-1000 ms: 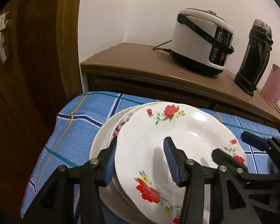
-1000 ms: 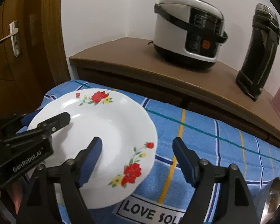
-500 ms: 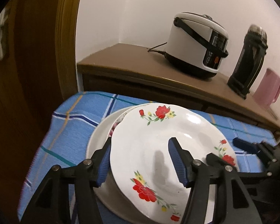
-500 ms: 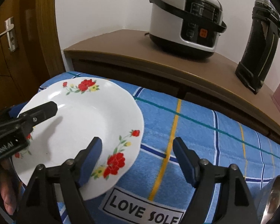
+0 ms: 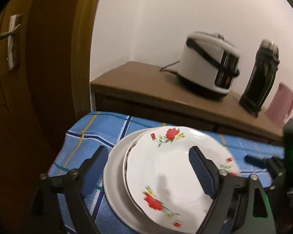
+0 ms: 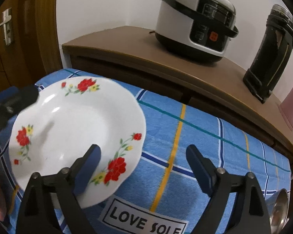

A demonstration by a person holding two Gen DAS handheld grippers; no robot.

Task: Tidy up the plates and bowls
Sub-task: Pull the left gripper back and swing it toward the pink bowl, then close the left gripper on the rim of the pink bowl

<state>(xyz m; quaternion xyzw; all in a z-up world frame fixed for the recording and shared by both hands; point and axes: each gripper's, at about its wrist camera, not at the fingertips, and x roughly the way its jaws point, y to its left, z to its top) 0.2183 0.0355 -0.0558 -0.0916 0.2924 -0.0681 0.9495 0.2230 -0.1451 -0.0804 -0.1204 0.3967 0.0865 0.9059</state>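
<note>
White floral plate (image 5: 171, 167) now topping a stack at the left edge of the blue checked tablecloth (image 6: 205, 146), resting on a second patterned plate (image 5: 129, 152) and a wider plain plate (image 5: 113, 175) underneath. Left gripper (image 5: 146, 167) opening wide, jaws straddling the stack's left rim, pads clear of the china. Right gripper (image 6: 142, 167) likewise opening, one finger above the floral plate's right rim, the other over bare cloth, nothing pinched. Judged as release just finished: plates apparently gathered. Left to sort, probably: shiny metal bowl (image 6: 279, 208) peeking in at the cloth's near right corner. Anything beyond that out of sight.
</note>
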